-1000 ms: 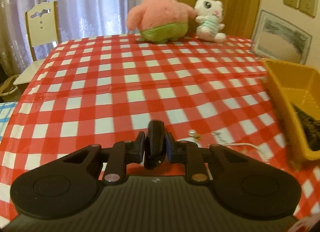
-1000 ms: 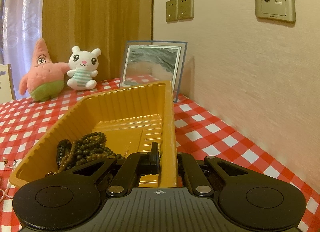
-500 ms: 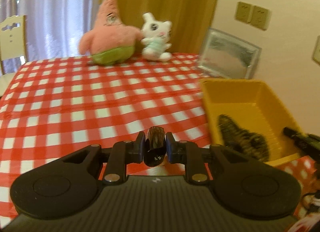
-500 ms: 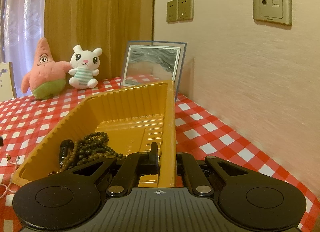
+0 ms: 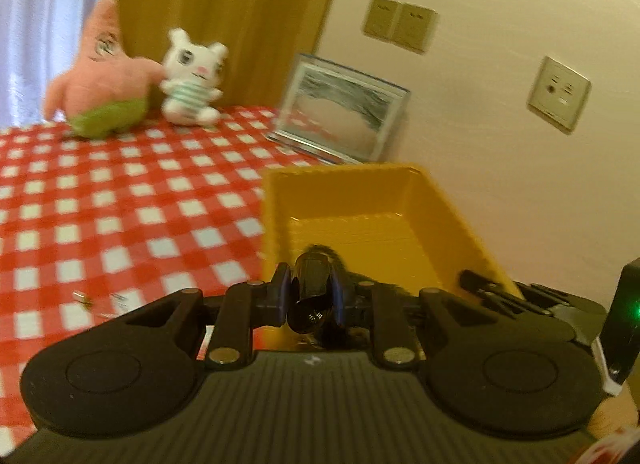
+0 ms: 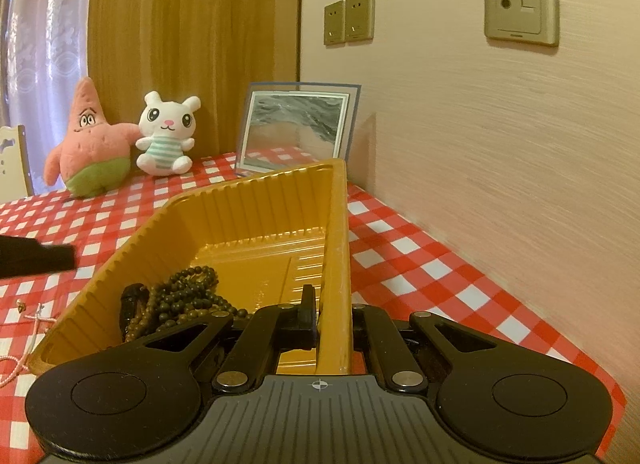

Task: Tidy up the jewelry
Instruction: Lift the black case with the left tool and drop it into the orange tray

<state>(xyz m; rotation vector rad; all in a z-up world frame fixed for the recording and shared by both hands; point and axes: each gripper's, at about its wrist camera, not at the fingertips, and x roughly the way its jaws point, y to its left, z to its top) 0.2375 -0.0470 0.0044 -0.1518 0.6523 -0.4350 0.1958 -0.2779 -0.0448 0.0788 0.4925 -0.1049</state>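
Checkered table (image 6: 404,260), yellow tray (image 6: 336,232) (ribbed), plush toys (image 6: 166,136), picture frame (image 6: 298,126)

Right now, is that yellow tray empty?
Not empty: the yellow tray holds a heap of dark bead strands at its near end; the far end is bare.

A pink starfish plush (image 6: 90,140) and white bunny plush (image 6: 166,134) sit touching on the red-checked tabletop (image 6: 420,260), near a framed picture (image 6: 298,126) leaning against the wall.

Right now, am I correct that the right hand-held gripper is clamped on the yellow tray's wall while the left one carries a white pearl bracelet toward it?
Nearly. The right hand-held gripper does clamp the yellow tray wall, but the left wrist view shows the left hand-held gripper holding a dark glossy bangle, not a white pearl bracelet.
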